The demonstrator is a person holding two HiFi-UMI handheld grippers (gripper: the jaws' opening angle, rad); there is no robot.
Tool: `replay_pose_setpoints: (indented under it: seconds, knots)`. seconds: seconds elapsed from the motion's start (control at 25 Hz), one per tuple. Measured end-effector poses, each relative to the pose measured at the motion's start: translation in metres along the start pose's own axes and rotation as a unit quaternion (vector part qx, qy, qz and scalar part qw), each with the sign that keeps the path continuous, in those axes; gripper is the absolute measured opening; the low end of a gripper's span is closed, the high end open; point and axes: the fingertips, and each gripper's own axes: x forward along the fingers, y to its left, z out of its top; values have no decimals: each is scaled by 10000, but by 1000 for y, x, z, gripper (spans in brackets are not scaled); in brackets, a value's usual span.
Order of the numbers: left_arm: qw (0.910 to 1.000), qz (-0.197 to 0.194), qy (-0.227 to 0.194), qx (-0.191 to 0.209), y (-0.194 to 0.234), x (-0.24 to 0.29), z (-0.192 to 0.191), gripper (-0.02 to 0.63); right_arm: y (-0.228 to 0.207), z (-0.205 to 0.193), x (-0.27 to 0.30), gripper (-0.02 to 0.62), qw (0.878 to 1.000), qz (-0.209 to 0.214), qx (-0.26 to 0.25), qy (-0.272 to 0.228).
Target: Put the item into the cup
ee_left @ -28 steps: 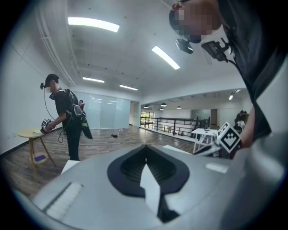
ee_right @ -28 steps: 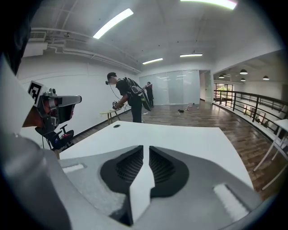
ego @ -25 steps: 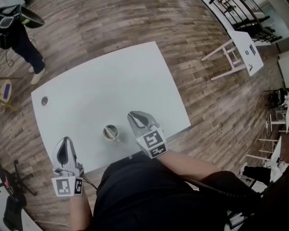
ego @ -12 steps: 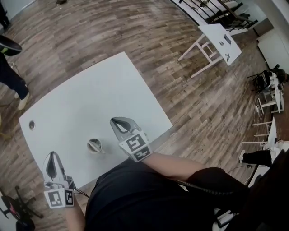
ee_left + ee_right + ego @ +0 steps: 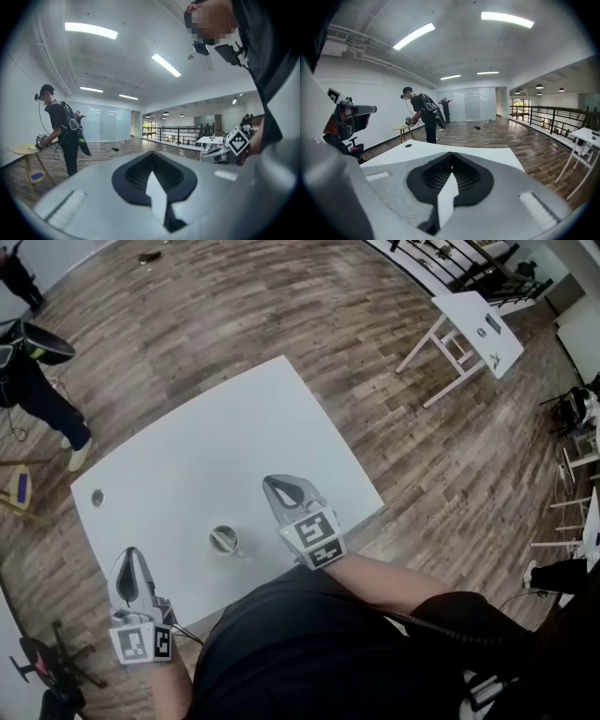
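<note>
A small cup (image 5: 223,540) stands near the front edge of the white table (image 5: 216,442), with something pale lying inside it. My right gripper (image 5: 271,483) hovers over the table to the right of the cup and a little beyond it, jaws shut and empty. In the right gripper view its jaws (image 5: 451,154) meet along a line above the tabletop (image 5: 417,151). My left gripper (image 5: 133,553) is at the table's front left corner, well left of the cup, also shut with nothing in it (image 5: 151,153). Neither gripper view shows the cup.
A round cable hole (image 5: 97,497) marks the table's left end. A person with a backpack (image 5: 37,371) stands on the wood floor at far left beside a small yellow side table (image 5: 404,127). A white trestle table (image 5: 473,324) stands at upper right.
The head view has swung about. My right gripper has drawn a little farther from the cup and risen. The cup has stayed in place.
</note>
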Motion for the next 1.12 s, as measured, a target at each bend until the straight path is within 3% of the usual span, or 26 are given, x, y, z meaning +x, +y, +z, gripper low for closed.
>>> replay_pose_setpoints:
  seconds: [0.56,0.8,1.12]
  knots:
    - [9990,381,-164,-167,7,-1,0,0,-22,45,-12,3,9959,-213,-592,-657]
    - [9987,349,-332,-173,3,3,9,0,-27,57,-24,3,9946,-260,-368,-931]
    - [9987,349,-316,-189,2,12,-4,0,-38,54,-33,3,9911,-362,-595,-1134]
